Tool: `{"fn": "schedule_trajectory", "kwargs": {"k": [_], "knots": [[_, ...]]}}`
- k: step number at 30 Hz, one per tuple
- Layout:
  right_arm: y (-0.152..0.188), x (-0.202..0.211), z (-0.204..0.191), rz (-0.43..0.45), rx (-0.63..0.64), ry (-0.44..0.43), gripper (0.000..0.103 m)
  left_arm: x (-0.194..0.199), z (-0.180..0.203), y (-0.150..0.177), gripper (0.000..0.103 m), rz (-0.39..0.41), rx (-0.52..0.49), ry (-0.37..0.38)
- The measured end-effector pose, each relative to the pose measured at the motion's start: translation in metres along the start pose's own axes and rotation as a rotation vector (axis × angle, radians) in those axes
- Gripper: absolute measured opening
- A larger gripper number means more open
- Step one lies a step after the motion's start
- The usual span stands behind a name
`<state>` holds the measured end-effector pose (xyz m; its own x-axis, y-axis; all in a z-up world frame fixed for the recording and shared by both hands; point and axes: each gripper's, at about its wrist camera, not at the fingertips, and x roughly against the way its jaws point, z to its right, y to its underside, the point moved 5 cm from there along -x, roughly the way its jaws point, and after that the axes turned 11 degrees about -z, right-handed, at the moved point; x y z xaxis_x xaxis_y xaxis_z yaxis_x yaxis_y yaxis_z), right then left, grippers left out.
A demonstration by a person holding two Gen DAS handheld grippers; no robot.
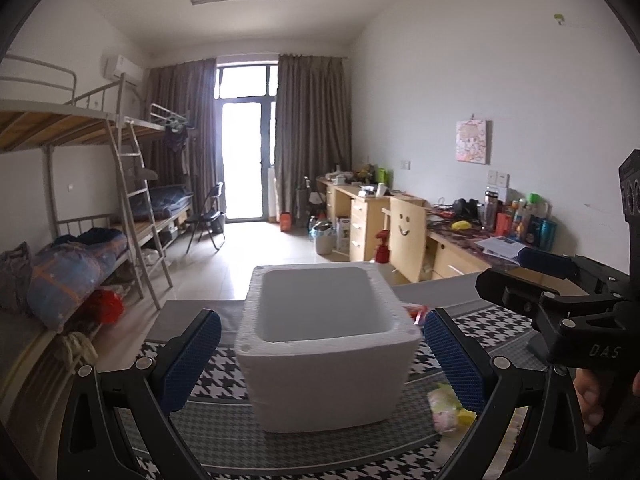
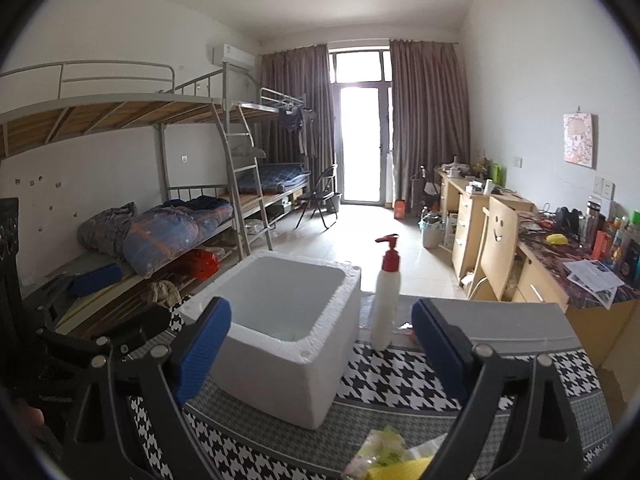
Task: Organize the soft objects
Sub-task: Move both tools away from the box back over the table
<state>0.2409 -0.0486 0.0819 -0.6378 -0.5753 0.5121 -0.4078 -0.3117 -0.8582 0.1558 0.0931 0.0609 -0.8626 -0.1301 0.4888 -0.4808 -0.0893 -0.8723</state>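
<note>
A white foam box (image 1: 324, 372) stands open-topped on the houndstooth cloth (image 1: 216, 380). My left gripper (image 1: 320, 316) is open, its blue pads (image 1: 192, 360) spread to either side of the box and short of it. To the right, my right gripper (image 1: 504, 270) hovers beside the box. In the right wrist view that gripper (image 2: 320, 306) is open wide and holds nothing, with the box (image 2: 280, 360) ahead of it. A soft pale green and pink packet (image 1: 444, 404) lies right of the box. Soft yellow-green packets (image 2: 380, 456) lie near the front edge.
A white pump bottle with a red top (image 2: 386, 300) stands just right of the box. My left gripper (image 2: 120, 296) shows at the left edge. Beyond the table are bunk beds (image 2: 180, 232), a folding chair (image 2: 320, 200) and cluttered desks (image 2: 560, 260).
</note>
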Motion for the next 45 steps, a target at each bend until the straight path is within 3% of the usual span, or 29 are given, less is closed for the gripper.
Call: {"fn": "schedule_trajectory", "kwargs": {"k": [28,45], "knots": [[0.064,0.05,0.041,0.015,-0.083,0.13,0.094,-0.002,0.057,0.042,0.102,-0.064,-0.062,0.136],[0.106,0.05,0.066,-0.029,-0.152,0.171,0.094,-0.02,0.081,0.072,0.102,-0.129,-0.091,0.188]]}}
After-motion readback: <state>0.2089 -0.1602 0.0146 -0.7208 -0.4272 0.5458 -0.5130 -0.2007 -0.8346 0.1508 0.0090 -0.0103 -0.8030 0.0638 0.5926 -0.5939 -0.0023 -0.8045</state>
